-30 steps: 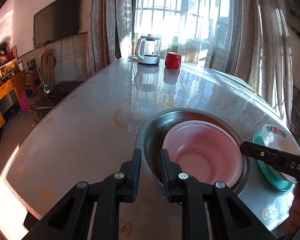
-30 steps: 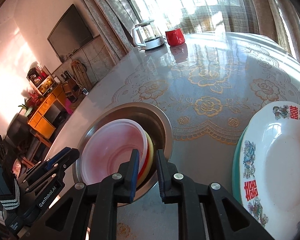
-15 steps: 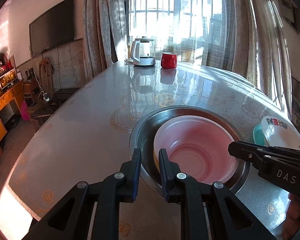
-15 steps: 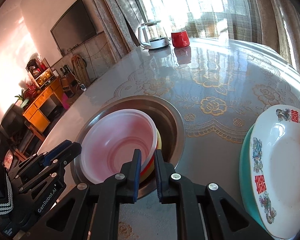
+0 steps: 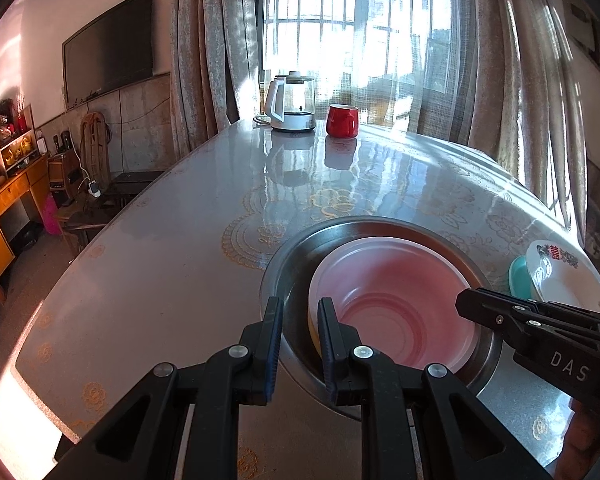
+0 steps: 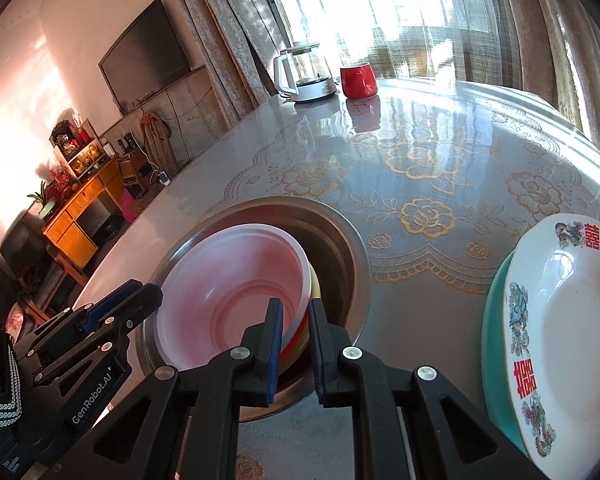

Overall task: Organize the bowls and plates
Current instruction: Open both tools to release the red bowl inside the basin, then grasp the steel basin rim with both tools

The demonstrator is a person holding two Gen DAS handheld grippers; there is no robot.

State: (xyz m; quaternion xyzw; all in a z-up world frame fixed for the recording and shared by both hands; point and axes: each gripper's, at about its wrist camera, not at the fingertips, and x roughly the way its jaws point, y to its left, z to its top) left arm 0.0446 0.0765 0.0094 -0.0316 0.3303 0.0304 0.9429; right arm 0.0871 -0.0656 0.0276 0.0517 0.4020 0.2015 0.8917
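both grippers sit pinched on opposite rims of the steel basin [image 5: 296, 248]. my left gripper [image 5: 298, 344] clamps its near-left wall, one finger outside, one inside. my right gripper [image 6: 294, 344] is pressed nearly together over the right rim, also catching the pink bowl [image 6: 228, 288] stack edge, i think. basin lies straight ahead between them, plates [image 6: 572, 320] just beside on the right. next move looks like a two-handed lift or slide.
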